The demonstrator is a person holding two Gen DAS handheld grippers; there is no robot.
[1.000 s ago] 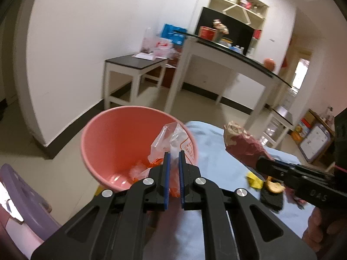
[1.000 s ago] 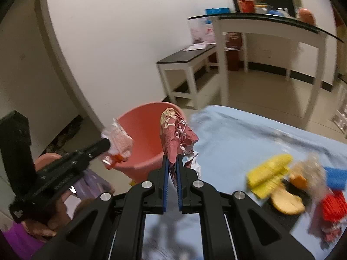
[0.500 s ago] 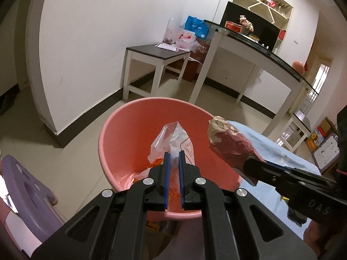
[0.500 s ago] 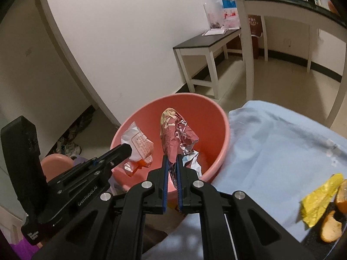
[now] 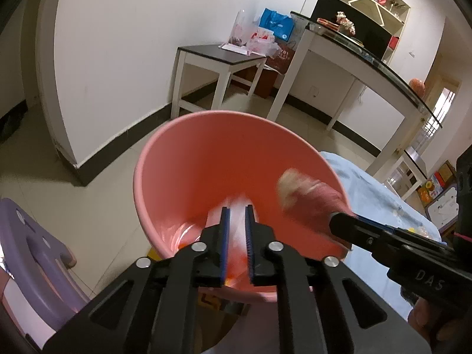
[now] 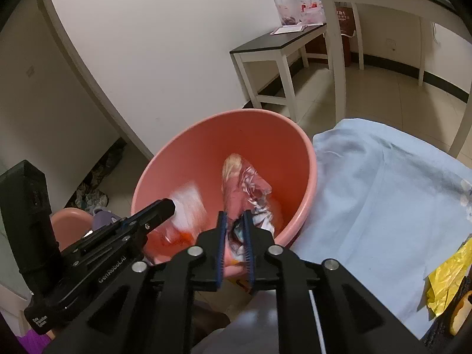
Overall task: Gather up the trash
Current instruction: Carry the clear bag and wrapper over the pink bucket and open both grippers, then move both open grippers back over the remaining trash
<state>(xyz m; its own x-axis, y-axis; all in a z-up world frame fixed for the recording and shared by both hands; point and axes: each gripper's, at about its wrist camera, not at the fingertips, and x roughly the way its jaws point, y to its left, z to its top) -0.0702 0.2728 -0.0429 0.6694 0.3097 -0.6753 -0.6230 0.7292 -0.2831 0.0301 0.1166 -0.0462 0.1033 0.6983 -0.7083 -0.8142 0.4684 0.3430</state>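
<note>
Black plastic jaws of both tools hang over the pink bucket (image 6: 295, 159), which stands on the floor just beside the table edge covered with a light blue cloth (image 6: 383, 200).

The left gripper (image 5: 236, 209) has just been opening its jaws. The clear plastic wrapper (image 6: 188, 206) is only a pale blur inside the bucket mouth, right at the tips of this tool. I judge it is released and falling, because the pads no longer press on it.

The right gripper (image 6: 234, 214) has also just been opening its jaws. The crumpled reddish wrapper (image 6: 244, 185) stands between them, above the inside of the bucket. The pads look parted from it, but whether it already slides down I cannot tell.

At the bottom of the bucket some orange and clear trash (image 5: 183, 236) seems to lie already.

So, as I judge, two pieces are being delivered now, and this part is nearly done. Further from the bucket, on the far side of the blue cloth, a yellow wrapper (image 6: 445, 277) and something orange beside it remain. They are left to collect.
</note>
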